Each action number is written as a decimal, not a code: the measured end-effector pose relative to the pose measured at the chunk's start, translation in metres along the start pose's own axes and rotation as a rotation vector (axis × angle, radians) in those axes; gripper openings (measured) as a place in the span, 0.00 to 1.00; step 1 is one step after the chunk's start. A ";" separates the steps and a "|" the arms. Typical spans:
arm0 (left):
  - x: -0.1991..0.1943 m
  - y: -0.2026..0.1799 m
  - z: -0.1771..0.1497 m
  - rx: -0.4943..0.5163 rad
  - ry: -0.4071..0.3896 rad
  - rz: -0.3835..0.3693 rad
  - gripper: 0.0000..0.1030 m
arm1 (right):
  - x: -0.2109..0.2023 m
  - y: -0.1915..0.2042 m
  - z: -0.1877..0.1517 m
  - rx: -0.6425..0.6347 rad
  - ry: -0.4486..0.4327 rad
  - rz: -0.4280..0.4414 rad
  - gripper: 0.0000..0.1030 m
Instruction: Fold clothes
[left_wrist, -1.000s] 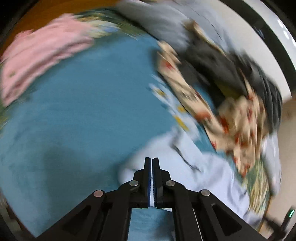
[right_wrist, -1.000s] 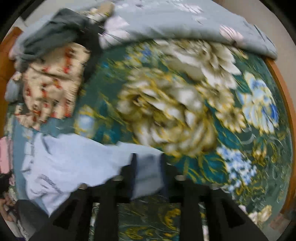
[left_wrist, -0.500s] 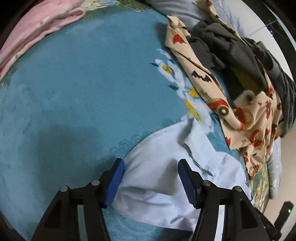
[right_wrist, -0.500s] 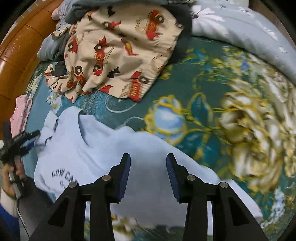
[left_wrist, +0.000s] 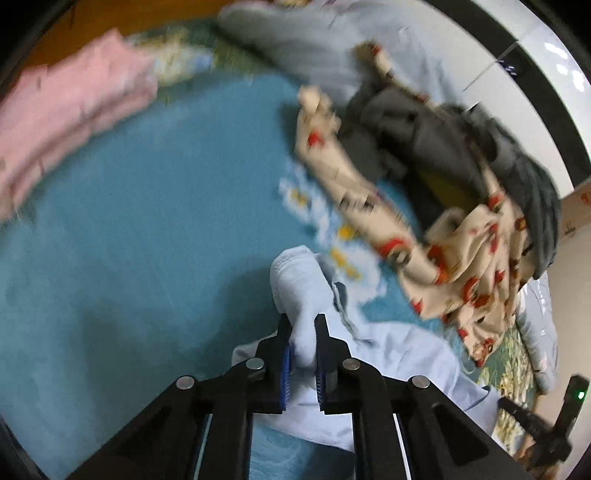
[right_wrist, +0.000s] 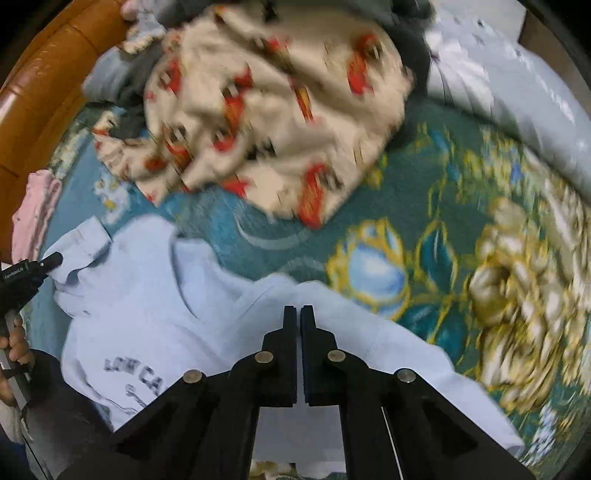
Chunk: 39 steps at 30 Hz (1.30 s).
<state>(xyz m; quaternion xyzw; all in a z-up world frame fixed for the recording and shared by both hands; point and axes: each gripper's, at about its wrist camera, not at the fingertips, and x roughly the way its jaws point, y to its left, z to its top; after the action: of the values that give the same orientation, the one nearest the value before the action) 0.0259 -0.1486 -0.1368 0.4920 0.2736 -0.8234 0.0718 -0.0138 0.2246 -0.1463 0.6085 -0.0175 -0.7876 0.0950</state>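
Floral teal blanket (right_wrist: 369, 206) under pale blue shirt (right_wrist: 155, 295), both tools, left (left_wrist: 302, 334) and right (right_wrist: 298, 321), pinching its fabric.

Open teal bedspread (left_wrist: 140, 229) left of and ahead of the left gripper (left_wrist: 303, 332): bare, passable. Pink folded stack (left_wrist: 70, 114) blocks the far-left edge by the wooden headboard (right_wrist: 48, 70). Cream printed garment (left_wrist: 454, 254) and dark grey clothes (left_wrist: 436, 136) pile up ahead-right, close to the light blue shirt (right_wrist: 177, 295). Right of the right gripper (right_wrist: 299, 314), the floral spread (right_wrist: 517, 295) is clear up to the grey quilt (right_wrist: 517, 96).
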 end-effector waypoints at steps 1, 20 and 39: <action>-0.011 -0.001 0.008 0.010 -0.028 -0.006 0.11 | -0.004 0.000 0.005 -0.002 -0.016 -0.002 0.02; -0.060 0.112 -0.009 -0.198 -0.020 0.035 0.11 | 0.042 -0.011 0.020 0.134 0.082 0.022 0.37; -0.057 0.143 -0.049 -0.171 0.105 0.064 0.14 | -0.008 0.027 -0.087 -0.029 0.137 0.050 0.03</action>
<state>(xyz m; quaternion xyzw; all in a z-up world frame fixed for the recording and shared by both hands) 0.1479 -0.2524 -0.1606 0.5352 0.3302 -0.7673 0.1254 0.0750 0.2076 -0.1572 0.6589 -0.0146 -0.7418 0.1243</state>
